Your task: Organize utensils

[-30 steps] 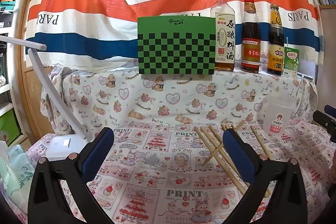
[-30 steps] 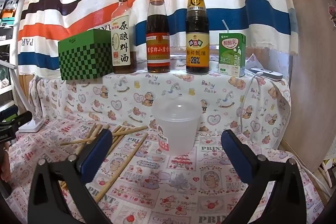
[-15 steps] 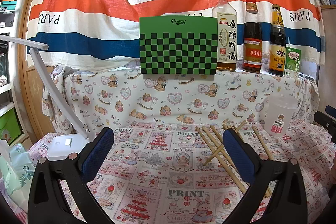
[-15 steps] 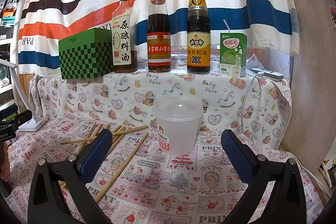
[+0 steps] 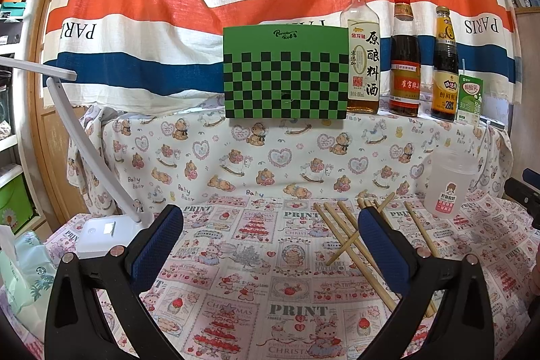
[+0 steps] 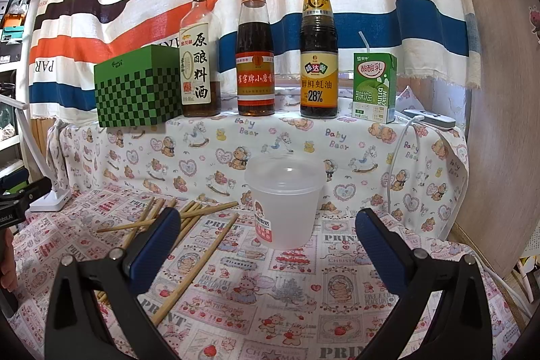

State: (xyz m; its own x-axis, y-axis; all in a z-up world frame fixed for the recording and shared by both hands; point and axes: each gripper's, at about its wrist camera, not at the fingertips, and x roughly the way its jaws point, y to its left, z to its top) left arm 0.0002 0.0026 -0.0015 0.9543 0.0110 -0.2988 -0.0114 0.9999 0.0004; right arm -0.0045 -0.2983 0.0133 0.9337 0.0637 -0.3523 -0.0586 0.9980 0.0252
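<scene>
Several wooden chopsticks (image 5: 341,231) lie scattered on the printed tablecloth, right of centre in the left wrist view and at left in the right wrist view (image 6: 199,258). A translucent plastic cup (image 6: 285,201) stands upright right of them; it also shows in the left wrist view (image 5: 447,184). My left gripper (image 5: 270,235) is open and empty, above the cloth just left of the chopsticks. My right gripper (image 6: 263,235) is open and empty, facing the cup from the front.
On a raised shelf behind stand a green checkered box (image 5: 285,73), three sauce bottles (image 6: 254,49) and a green drink carton (image 6: 374,86). A white desk lamp (image 5: 98,231) stands at the left. A tissue pack (image 5: 23,269) lies at far left. A white cable (image 6: 396,157) hangs at right.
Both grippers have shifted only slightly; the left wrist view has drifted a little so the scene sits slightly to the right. Nothing was grasped or moved.
</scene>
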